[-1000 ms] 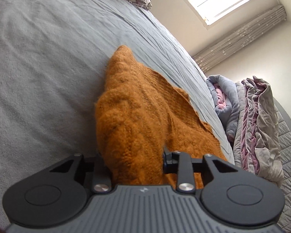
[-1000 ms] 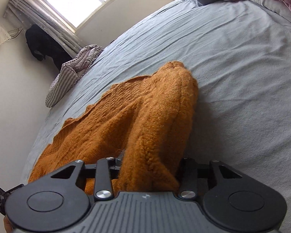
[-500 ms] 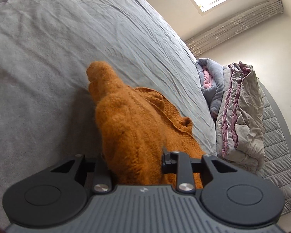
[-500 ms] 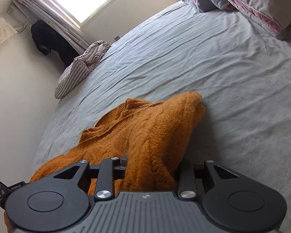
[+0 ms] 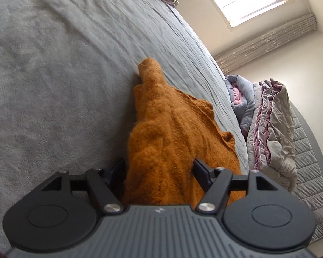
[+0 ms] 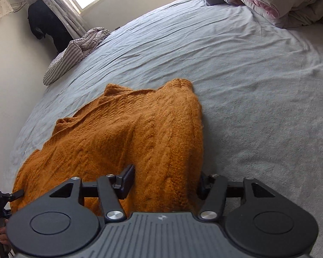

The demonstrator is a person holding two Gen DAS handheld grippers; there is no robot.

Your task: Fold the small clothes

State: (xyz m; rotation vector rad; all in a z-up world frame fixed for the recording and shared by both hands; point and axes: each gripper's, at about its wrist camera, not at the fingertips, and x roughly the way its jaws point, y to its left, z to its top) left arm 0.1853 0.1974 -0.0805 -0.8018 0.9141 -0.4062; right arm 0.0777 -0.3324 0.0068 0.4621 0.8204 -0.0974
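Both hand-held grippers have just been opening, and the orange knit sweater has come down from a bunched, lifted ridge onto the grey bed.

From the left wrist view, the left hand-held gripper (image 5: 159,167) now stands spread: its jaws were clamped on a thick wad of knit a moment ago, and they now sit apart on either side of it. The orange knit sweater (image 5: 172,133) is between them but looks no longer pinched. It lies slack on the bed (image 5: 64,64), one narrow end pointing away toward the window, with a folded quilt (image 5: 273,124) well apart at the right.

From the right wrist view, the right hand-held gripper (image 6: 165,178) is likewise spread, its jaws flanking the near edge of the sweater (image 6: 129,133) without visibly pressing it. The garment spreads wider and flatter here than before. A striped cloth (image 6: 75,53) lies far off by the wall.

Judging by this, a fold has just been laid down and released; the next move is probably a fresh grasp for another fold.
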